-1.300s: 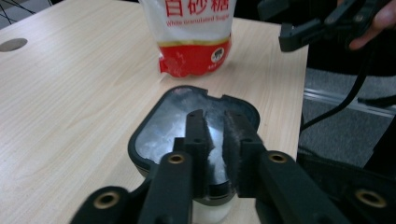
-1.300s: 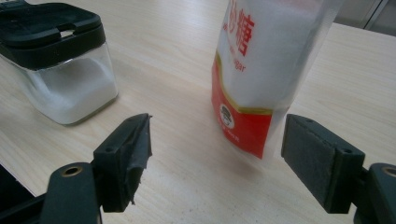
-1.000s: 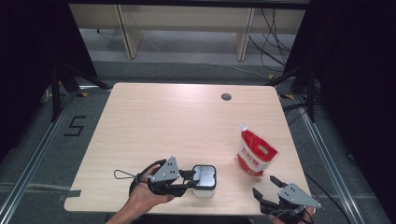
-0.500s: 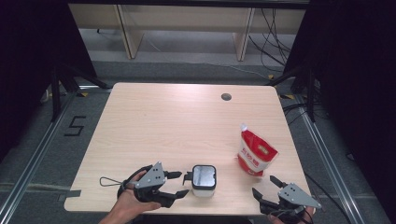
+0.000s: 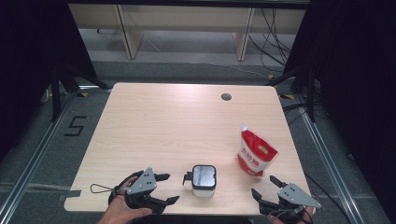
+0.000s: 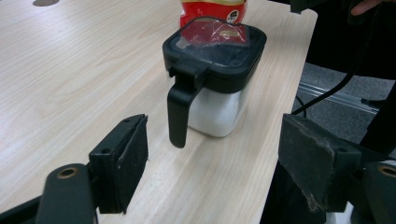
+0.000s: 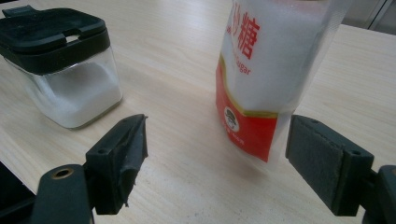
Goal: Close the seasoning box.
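Just ahead of the left claw [image 5: 171,188] stands the jar [image 6: 217,81]: clear, smooth walls, plastic or glass, hard to tell, with white grainy powder showing through. Its lid [image 6: 219,44] and drooping handle [image 6: 180,109] are black plastic, a soft sheen on top, faintly dusty. The claw's pads [image 6: 133,156] look like matt black rubber, scuffed and ragged at the edges. In front of the right claw [image 5: 262,185], the pouch [image 7: 271,79] is glossy plastic film, red and white print, crinkled at the seams. Under both claws, the desk [image 5: 168,121] is pale wood-grain laminate, smooth, low satin shine.
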